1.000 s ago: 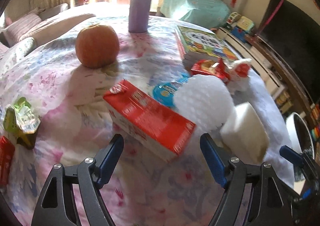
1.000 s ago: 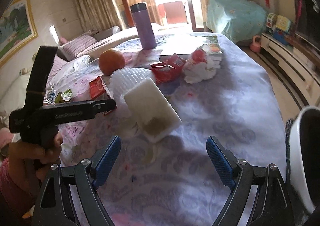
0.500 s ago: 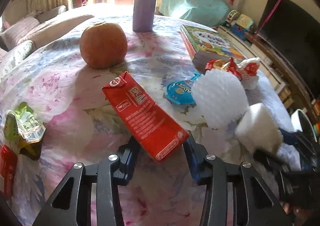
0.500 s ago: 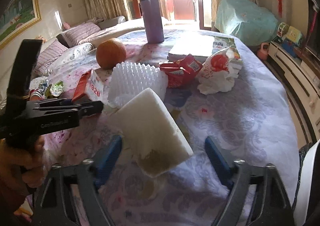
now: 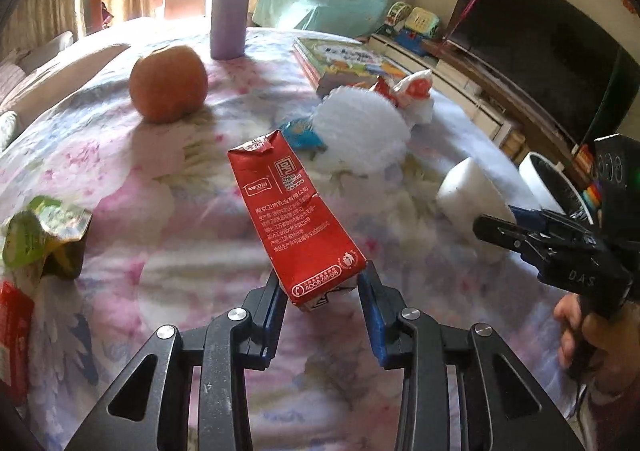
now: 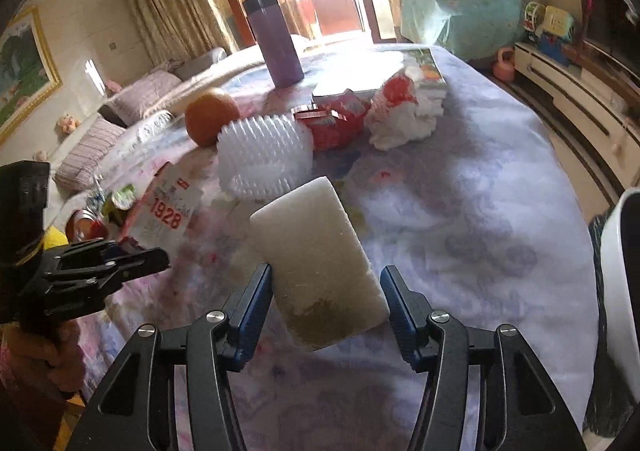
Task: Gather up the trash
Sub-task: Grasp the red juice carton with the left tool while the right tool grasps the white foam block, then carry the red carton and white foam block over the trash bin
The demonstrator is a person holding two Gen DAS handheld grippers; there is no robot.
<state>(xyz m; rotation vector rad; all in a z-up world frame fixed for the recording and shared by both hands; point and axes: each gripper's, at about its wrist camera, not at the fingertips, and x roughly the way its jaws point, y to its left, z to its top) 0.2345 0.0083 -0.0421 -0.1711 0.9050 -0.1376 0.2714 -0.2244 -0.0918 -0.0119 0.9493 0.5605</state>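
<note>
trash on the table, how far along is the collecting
Nothing looks binned yet. In hand: the left gripper is shut on the red carton; the right gripper is closing around the white foam block. Left on the table: foam net, red wrapper, crumpled tissue, green wrapper.

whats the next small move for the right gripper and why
Probably finish closing, then lift. The right gripper is closing with the white foam block between its fingers, and a small gap shows at the right finger. The left gripper already grips the red carton.
</note>
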